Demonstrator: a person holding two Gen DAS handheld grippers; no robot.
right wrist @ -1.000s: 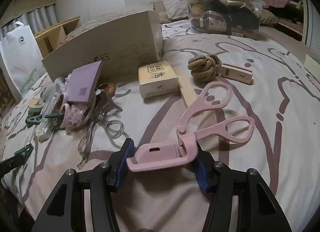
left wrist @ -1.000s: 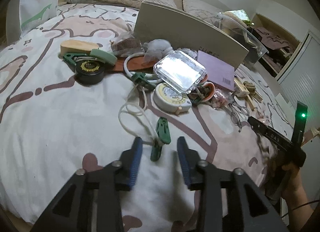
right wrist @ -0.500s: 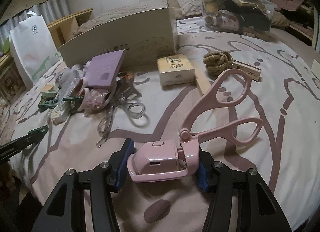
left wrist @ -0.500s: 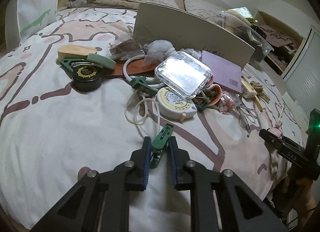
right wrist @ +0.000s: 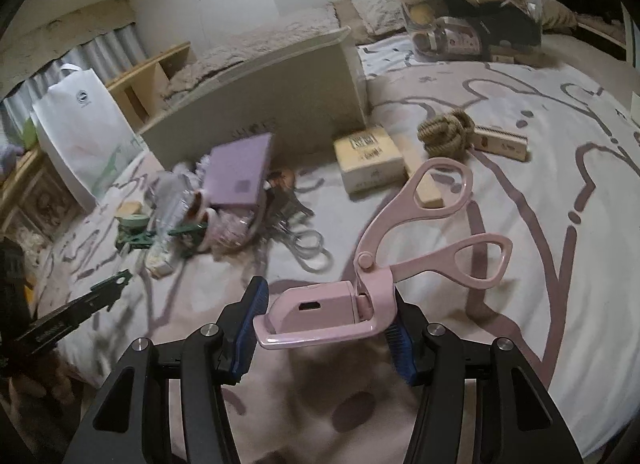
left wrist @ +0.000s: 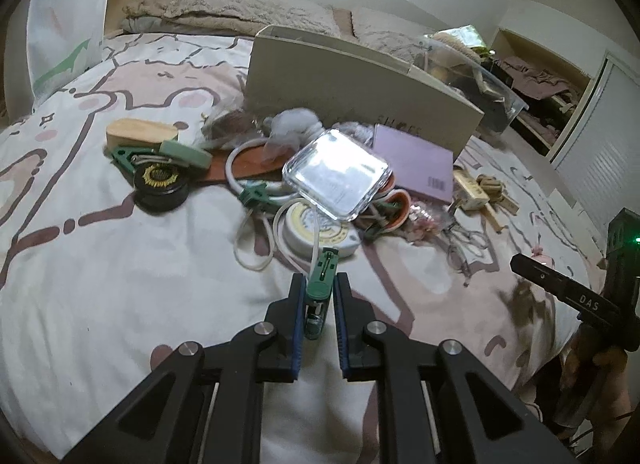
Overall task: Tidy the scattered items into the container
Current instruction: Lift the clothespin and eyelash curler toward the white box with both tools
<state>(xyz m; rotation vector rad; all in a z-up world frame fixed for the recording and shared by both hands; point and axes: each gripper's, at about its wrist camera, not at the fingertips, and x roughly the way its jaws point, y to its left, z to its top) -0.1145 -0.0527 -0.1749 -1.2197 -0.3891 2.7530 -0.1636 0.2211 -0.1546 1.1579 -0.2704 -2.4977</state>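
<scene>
My left gripper [left wrist: 318, 296] is shut on a green clothes peg [left wrist: 321, 288] and holds it above the bedspread; the peg's clip end points toward a round tape measure [left wrist: 316, 229]. My right gripper [right wrist: 326, 314] is shut on a pink eyelash curler [right wrist: 384, 268], lifted off the bed with its loop handles pointing up and right. The beige shoe box [left wrist: 360, 100] stands at the back of the pile, also seen in the right wrist view [right wrist: 256, 104]. The left gripper with the peg shows at the left edge of the right wrist view [right wrist: 108, 286].
A pile lies before the box: a clear square lid [left wrist: 336, 174], a purple booklet [left wrist: 416, 162], a black tin [left wrist: 160, 184], a white cord [left wrist: 256, 240], clear scissors [right wrist: 304, 240]. A yellow box [right wrist: 370, 158], a rope knot [right wrist: 446, 132] and a clear tub [right wrist: 472, 20] lie further right.
My left gripper closed on the green peg and lifted it off the bedspread. My right gripper has risen with the pink curler and turned a little left.
</scene>
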